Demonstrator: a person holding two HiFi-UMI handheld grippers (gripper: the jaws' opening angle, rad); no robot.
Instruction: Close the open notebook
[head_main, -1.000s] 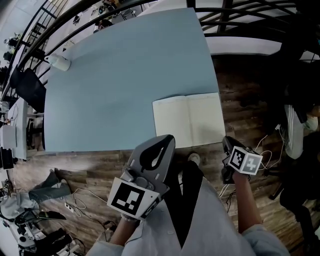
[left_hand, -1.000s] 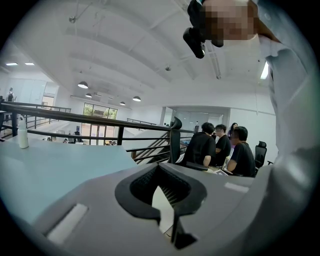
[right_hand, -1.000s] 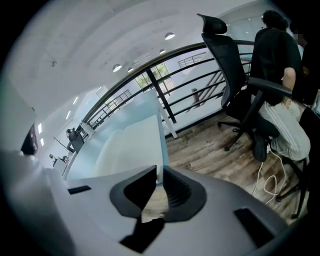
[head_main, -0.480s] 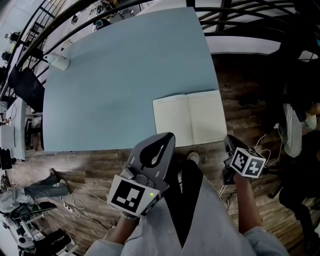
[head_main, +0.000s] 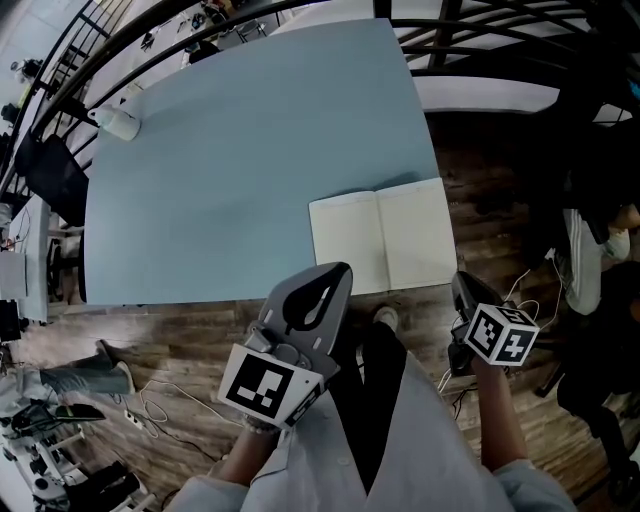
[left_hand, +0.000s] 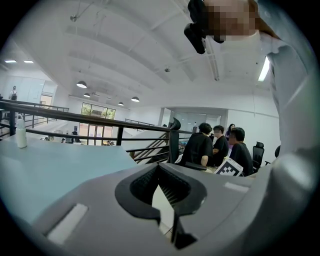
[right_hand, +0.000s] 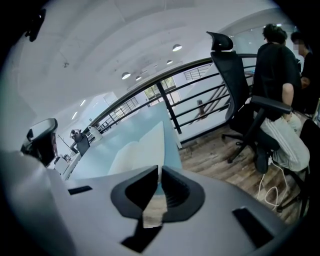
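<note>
Notebook (head_main: 383, 240) open flat, blank cream pages up, spine running from 12 to 6 o'clock. Lying at the 4 o'clock corner of the table, near edge along the table's 6 o'clock side, right page reaching the 3 o'clock side. Untouched by either tool. Showing in the right gripper view as a pale wedge (right_hand: 142, 147) straight ahead at 12 o'clock.

Wooden floor (head_main: 490, 150) from 3 o'clock round to 7 o'clock in the head view, with loose cables on it.

Blue-grey table (head_main: 250, 150) filling the head view from centre up to 12 o'clock, bare apart from the notebook and one bottle.

Black railing (head_main: 480, 20) curving along the far side from 10 to 2 o'clock.

Black office chair (right_hand: 235, 75) at 2 o'clock in the right gripper view, beside seated people in dark tops (right_hand: 277, 65).

Left gripper (head_main: 340, 268) held below the table's near edge at 6 o'clock, pointing toward the notebook's left page; jaws clenched tip to tip (left_hand: 159, 169), nothing between them.

Right gripper (head_main: 460, 278) held just off the notebook's near right corner at 5 o'clock, clear of the page; jaws likewise pressed together (right_hand: 159, 170), empty.

White bottle (head_main: 120, 124) upright at the table's far 10 o'clock corner, well apart from the notebook.
</note>
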